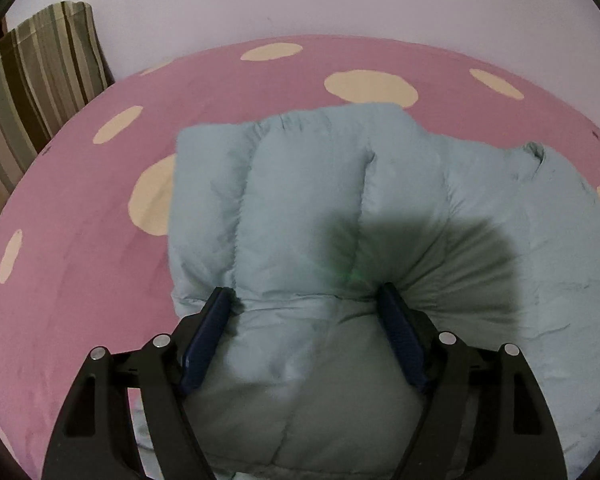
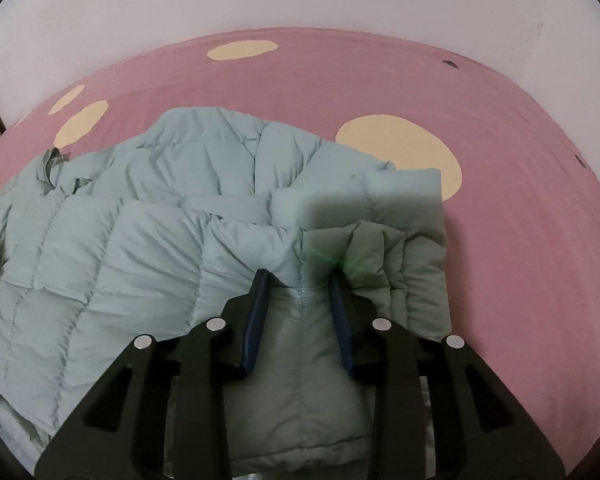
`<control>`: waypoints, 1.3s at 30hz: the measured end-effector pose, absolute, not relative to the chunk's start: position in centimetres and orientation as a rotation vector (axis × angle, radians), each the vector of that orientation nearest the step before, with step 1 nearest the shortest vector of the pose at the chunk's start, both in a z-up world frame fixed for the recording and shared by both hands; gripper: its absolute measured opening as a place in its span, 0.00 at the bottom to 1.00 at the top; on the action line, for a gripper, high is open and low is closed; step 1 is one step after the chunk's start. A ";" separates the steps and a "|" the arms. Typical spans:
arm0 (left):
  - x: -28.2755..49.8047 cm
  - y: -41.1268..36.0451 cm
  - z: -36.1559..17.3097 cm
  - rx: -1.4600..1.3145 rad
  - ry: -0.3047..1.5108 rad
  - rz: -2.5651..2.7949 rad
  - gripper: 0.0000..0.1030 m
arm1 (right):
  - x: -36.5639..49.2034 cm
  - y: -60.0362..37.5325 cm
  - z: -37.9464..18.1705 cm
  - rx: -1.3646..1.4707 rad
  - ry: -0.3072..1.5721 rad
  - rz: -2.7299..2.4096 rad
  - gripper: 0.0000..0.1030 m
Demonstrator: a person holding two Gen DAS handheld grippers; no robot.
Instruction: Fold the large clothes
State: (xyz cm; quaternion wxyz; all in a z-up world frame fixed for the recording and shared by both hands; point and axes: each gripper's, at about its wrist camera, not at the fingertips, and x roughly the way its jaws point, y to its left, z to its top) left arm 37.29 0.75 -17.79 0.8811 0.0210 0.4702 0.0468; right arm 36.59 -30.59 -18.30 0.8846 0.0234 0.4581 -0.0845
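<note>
**Both grippers on jacket's near edge, mid-fold**

Pale blue puffer jacket [image 1: 320, 200] lies on the pink spotted bed [image 1: 80, 240], sleeves already tucked inward. Left gripper [image 1: 306, 292] stands wide w/ a thick padded section bulging between its pads, prob. spread that far to take the bulk. Right gripper [image 2: 300, 276] is partly open, straddling a seam ridge at the opposite corner; can't tell if it pinches. Striped pillow [image 1: 40, 80] sits far left.

No readable text, labels or numbers.
</note>
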 end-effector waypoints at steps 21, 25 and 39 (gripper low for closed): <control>34.3 -0.1 -18.2 0.054 0.990 0.091 0.76 | 31.6 -30.0 -18.6 0.037 0.961 -0.169 0.43; 34.2 0.2 -17.4 0.043 0.986 0.085 0.76 | 31.5 -29.9 -17.9 0.036 0.948 -0.167 0.44; 19.7 6.5 -12.8 -0.040 0.931 0.100 0.75 | 17.2 -31.4 -13.4 0.064 0.906 -0.146 0.64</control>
